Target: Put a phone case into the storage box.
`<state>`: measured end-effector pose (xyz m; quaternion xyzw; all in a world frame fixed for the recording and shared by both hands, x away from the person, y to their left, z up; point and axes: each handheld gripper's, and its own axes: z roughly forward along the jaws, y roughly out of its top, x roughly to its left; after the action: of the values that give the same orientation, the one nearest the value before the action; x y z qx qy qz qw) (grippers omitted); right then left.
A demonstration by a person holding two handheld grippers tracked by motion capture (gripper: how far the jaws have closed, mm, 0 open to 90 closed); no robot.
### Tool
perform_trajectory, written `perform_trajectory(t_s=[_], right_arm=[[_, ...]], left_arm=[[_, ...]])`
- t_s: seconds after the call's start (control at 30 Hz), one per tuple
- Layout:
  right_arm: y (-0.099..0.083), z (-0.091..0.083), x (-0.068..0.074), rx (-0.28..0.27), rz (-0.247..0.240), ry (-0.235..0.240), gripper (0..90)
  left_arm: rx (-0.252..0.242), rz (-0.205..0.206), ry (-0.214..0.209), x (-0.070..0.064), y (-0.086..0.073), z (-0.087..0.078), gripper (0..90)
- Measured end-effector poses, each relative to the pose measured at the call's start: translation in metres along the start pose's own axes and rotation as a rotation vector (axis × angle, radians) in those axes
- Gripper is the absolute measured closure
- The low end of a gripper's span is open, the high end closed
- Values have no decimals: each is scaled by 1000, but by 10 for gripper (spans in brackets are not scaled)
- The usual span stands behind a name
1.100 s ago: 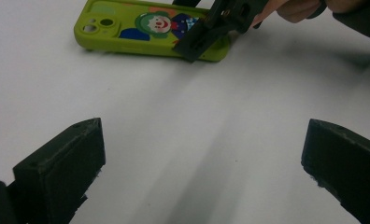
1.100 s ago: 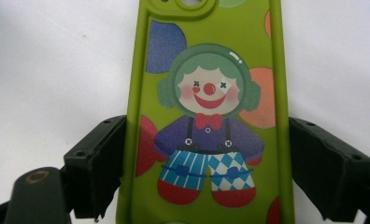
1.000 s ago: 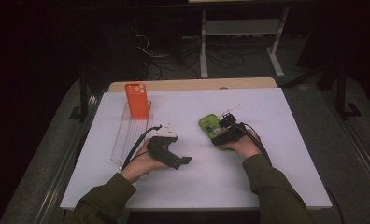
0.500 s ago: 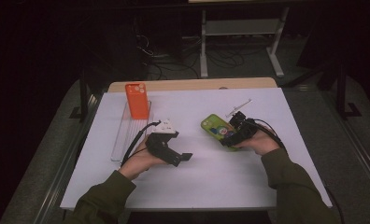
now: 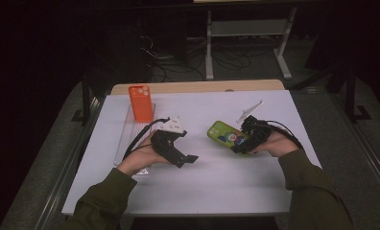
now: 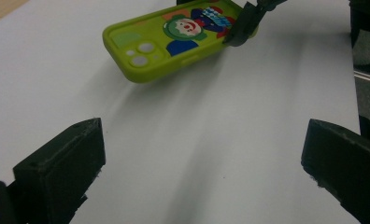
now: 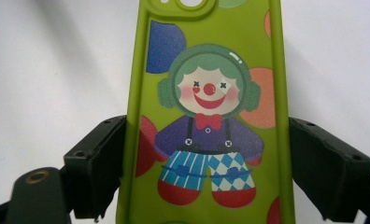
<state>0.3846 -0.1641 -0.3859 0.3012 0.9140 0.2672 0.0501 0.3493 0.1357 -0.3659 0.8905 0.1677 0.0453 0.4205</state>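
— Since the green phone case (image 7: 206, 116) sits between the right gripper (image 5: 242, 142)'s jaws on the table (image 5: 226, 191), is it gripped?
— Looks clamped across its long edges. Light, rubbery, bendy; hold it mid-length. The left gripper (image 6: 202, 172) gapes wide, empty.

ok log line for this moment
right gripper: shut on green phone case, one end lifted | left gripper: open, holds nothing | orange case: upright in tray
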Motion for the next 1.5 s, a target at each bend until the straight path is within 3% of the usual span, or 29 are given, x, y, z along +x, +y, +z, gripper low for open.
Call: perform_trajectory(t_s=[0.23, 0.43, 0.6, 0.97, 1.17, 1.5], right_arm=[[1, -1, 4, 7, -88, 27, 155], [12, -2, 10, 22, -178, 67, 154], [24, 1, 16, 47, -251, 87, 155], [27, 11, 31, 58, -336, 157, 154], [28, 17, 39, 70, -388, 178, 154], [30, 17, 51, 64, -431, 214, 154]], left_arm=[[19, 30, -26, 6, 6, 4, 0], [50, 78, -26, 10, 15, 6, 0], [43, 94, -56, 16, 18, 7, 0], [98, 157, -92, 16, 12, 14, 0], [95, 191, -121, 13, 11, 17, 0], [138, 228, -158, 6, 9, 27, 0]])
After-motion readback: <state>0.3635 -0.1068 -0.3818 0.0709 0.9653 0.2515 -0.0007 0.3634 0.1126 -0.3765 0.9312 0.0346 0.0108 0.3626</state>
